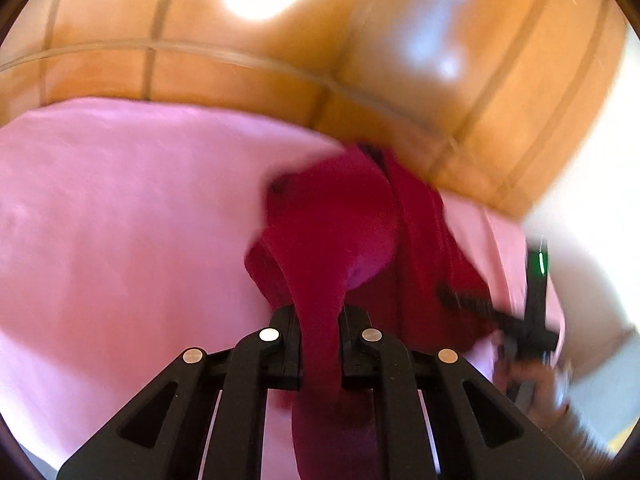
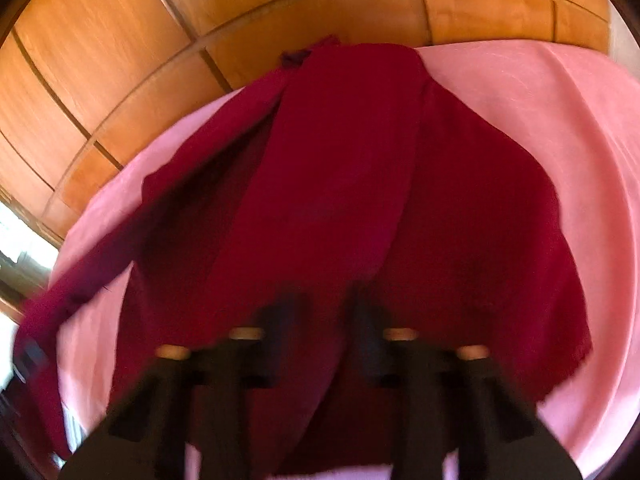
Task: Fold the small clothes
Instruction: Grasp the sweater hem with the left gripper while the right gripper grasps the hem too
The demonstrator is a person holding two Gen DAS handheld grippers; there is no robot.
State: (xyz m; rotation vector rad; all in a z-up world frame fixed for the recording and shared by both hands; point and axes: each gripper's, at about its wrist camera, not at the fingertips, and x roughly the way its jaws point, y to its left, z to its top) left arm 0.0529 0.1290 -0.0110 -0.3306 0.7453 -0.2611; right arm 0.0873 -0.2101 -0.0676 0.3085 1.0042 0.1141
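On the left, the left gripper (image 1: 320, 344) is pinched tight on a band of the dark red garment (image 1: 344, 220), which rises off the pink cloth (image 1: 120, 220) covering the work surface, wooden panelling (image 1: 240, 76) lying beyond. To the right, the right gripper (image 2: 320, 320) seems likewise clamped on a fold of the same garment, though blur makes that grip less certain. The cloth is draped between both tools, partly lifted, partly resting. This looks like the lift-and-carry stage of a fold; next, both held edges need laying over evenly, then releasing.
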